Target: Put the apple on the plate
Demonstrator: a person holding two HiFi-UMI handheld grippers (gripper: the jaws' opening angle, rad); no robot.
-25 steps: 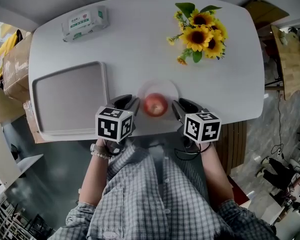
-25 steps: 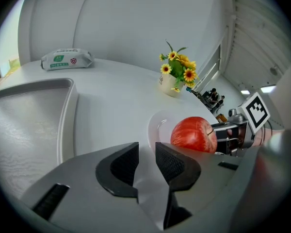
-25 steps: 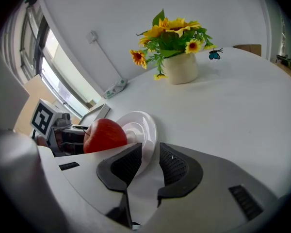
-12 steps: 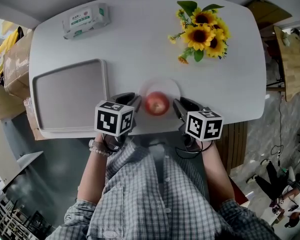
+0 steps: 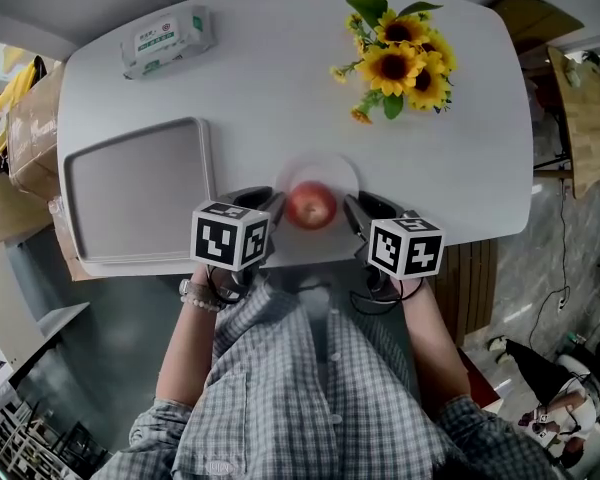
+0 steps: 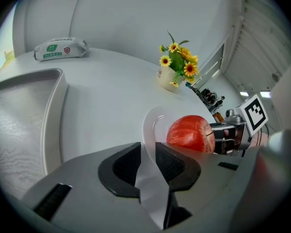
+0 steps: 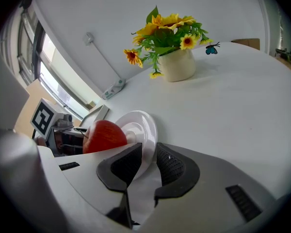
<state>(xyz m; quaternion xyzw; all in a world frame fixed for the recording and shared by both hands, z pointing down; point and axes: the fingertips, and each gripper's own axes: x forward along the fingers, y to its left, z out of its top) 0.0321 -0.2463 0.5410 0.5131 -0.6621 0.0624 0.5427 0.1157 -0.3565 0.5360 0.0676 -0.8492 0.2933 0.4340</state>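
The apple (image 5: 311, 206) already sits on the plate (image 5: 336, 168), midway between the two grippers, so the placing step looks finished and what is in hand is the plate itself. The left gripper (image 6: 148, 150) has its jaws drawn down to a thin slot with the plate's rim running into it. The right gripper (image 7: 149, 153) is closed onto the opposite rim the same way. Neither has the apple, which lies just beyond each one's jaw tips, to the inner side. The next move, I judge, is to open both together and back straight off, keeping the plate level so the apple does not roll

The head view shows the grippers flanking the plate at the counter's (image 5: 280, 98) near edge, a tray (image 5: 140, 193) out past the left gripper and sunflowers (image 5: 398, 63) far ahead of the right. It cannot show the rim in the jaws; only the gripper views do, and the right one also shows the flowers' vase (image 7: 180, 64)
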